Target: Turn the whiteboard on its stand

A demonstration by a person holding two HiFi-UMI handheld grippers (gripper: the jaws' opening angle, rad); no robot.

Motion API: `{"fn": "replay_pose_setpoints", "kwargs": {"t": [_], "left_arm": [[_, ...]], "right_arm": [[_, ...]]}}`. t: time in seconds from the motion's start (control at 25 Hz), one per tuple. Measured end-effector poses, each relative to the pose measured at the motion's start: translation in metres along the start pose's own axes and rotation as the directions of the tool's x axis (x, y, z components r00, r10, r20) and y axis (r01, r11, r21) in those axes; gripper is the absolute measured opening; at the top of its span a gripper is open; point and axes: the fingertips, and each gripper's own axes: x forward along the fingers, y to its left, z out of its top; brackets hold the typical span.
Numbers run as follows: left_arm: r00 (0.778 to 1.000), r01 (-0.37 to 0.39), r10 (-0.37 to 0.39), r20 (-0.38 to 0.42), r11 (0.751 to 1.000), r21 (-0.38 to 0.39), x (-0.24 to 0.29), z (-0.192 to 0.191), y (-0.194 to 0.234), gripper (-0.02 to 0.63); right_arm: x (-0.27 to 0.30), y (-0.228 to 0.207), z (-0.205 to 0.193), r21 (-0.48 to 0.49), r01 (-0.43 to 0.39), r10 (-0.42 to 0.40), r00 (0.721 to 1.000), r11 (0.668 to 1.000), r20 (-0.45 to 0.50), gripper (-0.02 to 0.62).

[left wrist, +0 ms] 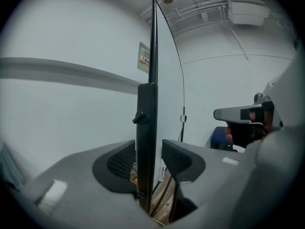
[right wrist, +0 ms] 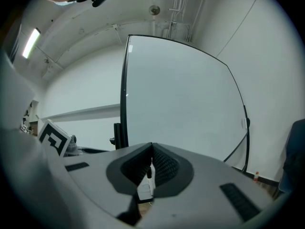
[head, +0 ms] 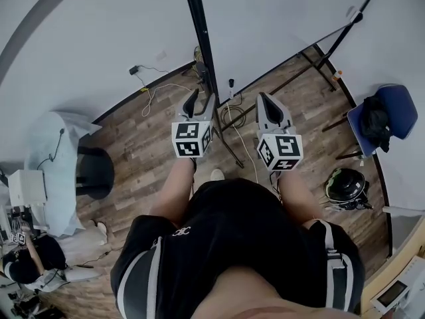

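The whiteboard [head: 279, 25] stands upright in front of me, edge-on to my left, its white face turned right. Its black side post [left wrist: 147, 128] runs up between the jaws of my left gripper [left wrist: 148, 159], which stand open to either side of it. In the head view the left gripper [head: 201, 100] reaches to that post just above the stand's foot. My right gripper [head: 263, 100] is held a little to the right, apart from the board. Facing the board's white face [right wrist: 181, 99], the right gripper [right wrist: 151, 151] has its jaw tips together and holds nothing.
Black stand legs [head: 312, 65] spread over the wooden floor. Cables [head: 156, 92] lie near the wall and under the board. A blue chair with a black bag [head: 382, 118] and a helmet [head: 345, 186] are at the right. A black round bin [head: 94, 171] stands left.
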Motion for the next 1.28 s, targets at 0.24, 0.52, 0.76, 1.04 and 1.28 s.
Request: {"fn": "replay_pose_setpoints", "kwargs": {"t": [0.24,0.52,0.76,1.04,1.28], "left_arm": [[1.000,0.030,-0.030,-0.009,0.999,-0.012,0.016,-0.006,0.006,0.166],[0.999,0.049,-0.049,-0.018,0.999,-0.011,0.030,-0.007,0.005,0.166],[0.998,0.063,-0.063,-0.017,0.998,-0.011,0.035,-0.005,0.005,0.166],[0.999,0.050,-0.050,-0.012,0.999,-0.019,0.042,-0.005,0.006,0.166],[0.998,0.057,-0.057,-0.008,0.998,0.014,0.052,-0.007,0.006,0.170]], "right_arm": [[0.006,-0.006,-0.003,0.005,0.021,-0.021,1.000,1.000,-0.011,0.006],[0.008,-0.011,-0.004,-0.019,0.042,-0.042,0.999,0.999,-0.013,0.006],[0.004,-0.012,-0.005,-0.017,0.064,-0.065,0.998,0.998,-0.016,0.006],[-0.007,-0.021,-0.007,-0.013,0.102,-0.102,0.995,0.995,-0.018,0.006],[-0.018,-0.021,-0.006,-0.005,0.118,-0.118,0.993,0.993,-0.014,0.006]]}}
